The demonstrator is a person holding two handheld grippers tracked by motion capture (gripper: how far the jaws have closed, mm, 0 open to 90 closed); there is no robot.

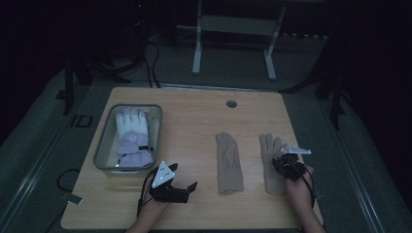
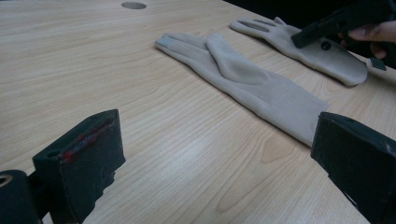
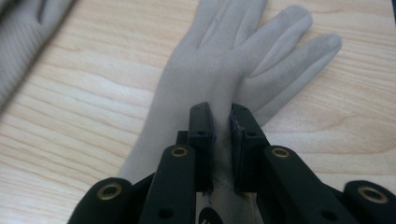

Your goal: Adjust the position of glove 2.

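- A clear bin (image 1: 103,145) sits at the left of the wooden table (image 1: 194,116), holding a white-and-lilac padded glove (image 1: 132,138) that lies fingers toward the far edge; the dim light blurs its details.
- The left gripper (image 1: 180,189) rests near the front edge, just right of the bin, its jaws spread wide with nothing between them — in the left gripper view bare table shows between the two black pads (image 2: 88,154).
- A tan glove (image 1: 228,162) lies flat near the middle of the table, long axis running front to back, fingers to the far edge, cuff to the person.
- A second tan glove (image 1: 271,160), the one being handled, lies well to the right of the first and parallel to it, fingers also pointing away; its cuff end is partly hidden under the right gripper and hand.
- The right gripper (image 3: 220,123) is clenched on this glove — its jaws pinch a ridge of fabric at the palm, just below where the fingers fan out.
- In the right gripper view the glove's cuff is cut off behind the jaws.
- The room beyond the table is too dark to make out.
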